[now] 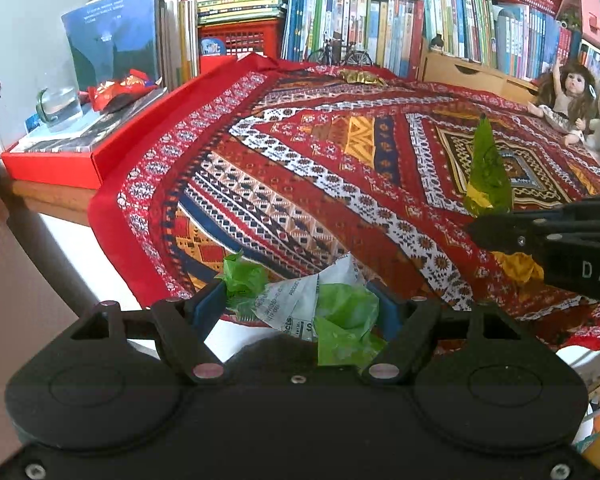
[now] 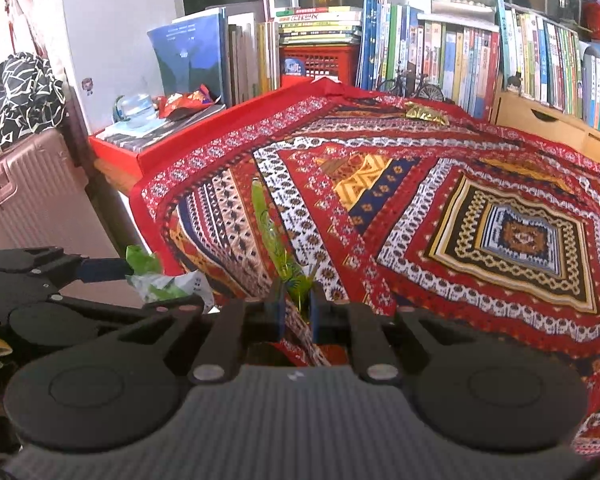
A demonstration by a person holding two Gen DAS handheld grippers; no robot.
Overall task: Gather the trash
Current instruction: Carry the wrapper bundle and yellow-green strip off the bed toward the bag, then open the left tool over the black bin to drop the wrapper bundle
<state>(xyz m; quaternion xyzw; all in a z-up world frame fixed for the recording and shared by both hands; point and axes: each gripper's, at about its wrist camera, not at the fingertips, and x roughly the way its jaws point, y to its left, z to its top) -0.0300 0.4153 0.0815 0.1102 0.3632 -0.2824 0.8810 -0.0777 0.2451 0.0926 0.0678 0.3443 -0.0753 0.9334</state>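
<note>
Pink suitcase [image 2: 32, 196] only rightward.

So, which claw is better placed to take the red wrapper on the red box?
Left, probably: the red wrapper lies far left, where the left claw is nearer. But it is shut on crumpled trash, and the right claw on a green wrapper, so unload first.

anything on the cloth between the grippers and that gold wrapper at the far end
Nothing visible: the patterned cloth lies bare up to the gold wrapper. Both grippers already hold trash, though.
</note>
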